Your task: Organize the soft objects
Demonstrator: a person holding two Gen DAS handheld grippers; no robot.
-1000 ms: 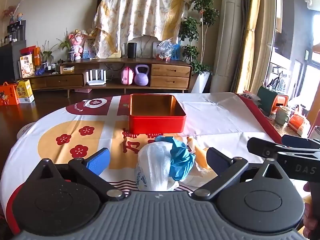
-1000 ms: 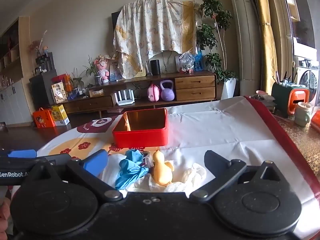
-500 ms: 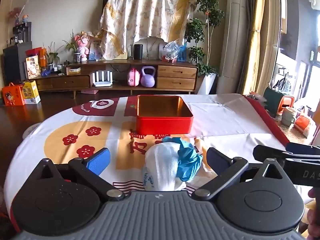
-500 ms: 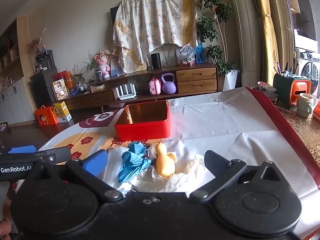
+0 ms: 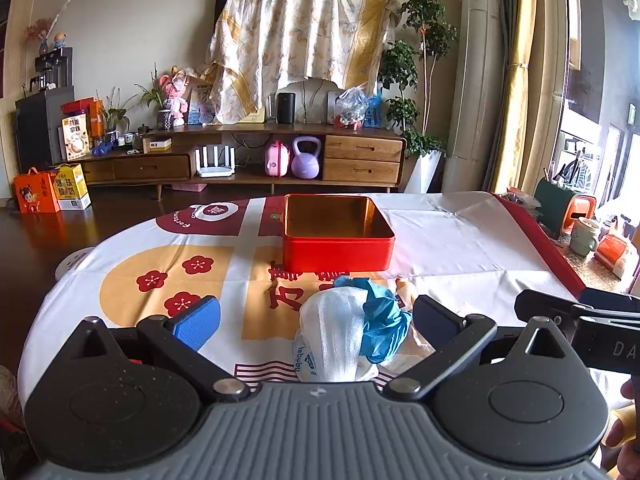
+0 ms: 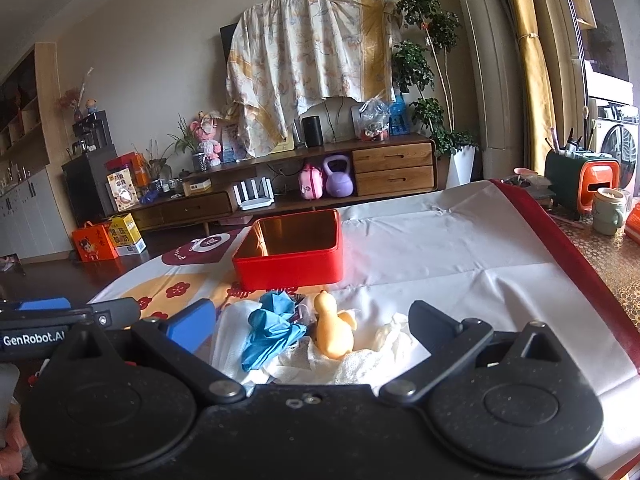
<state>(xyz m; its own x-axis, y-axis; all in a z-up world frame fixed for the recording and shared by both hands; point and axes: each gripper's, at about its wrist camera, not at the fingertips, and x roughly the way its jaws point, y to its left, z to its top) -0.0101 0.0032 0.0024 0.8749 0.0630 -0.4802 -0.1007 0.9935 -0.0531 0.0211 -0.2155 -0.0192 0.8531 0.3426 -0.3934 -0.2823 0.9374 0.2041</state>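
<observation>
"GenRobot.AI" lettering on left tool [image 6: 60, 320]

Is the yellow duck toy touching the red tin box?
Apart. In the right wrist view, a strip of tablecloth shows between the yellow duck toy and the near wall of the red tin box.

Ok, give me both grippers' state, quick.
Left gripper: open, holding nothing.
Right gripper: open, holding nothing.

White cloth [image 5: 334, 332], blue glove [image 6: 272, 330], yellow duck [image 6: 333, 334] heaped before open red tin [image 6: 292, 252].
</observation>
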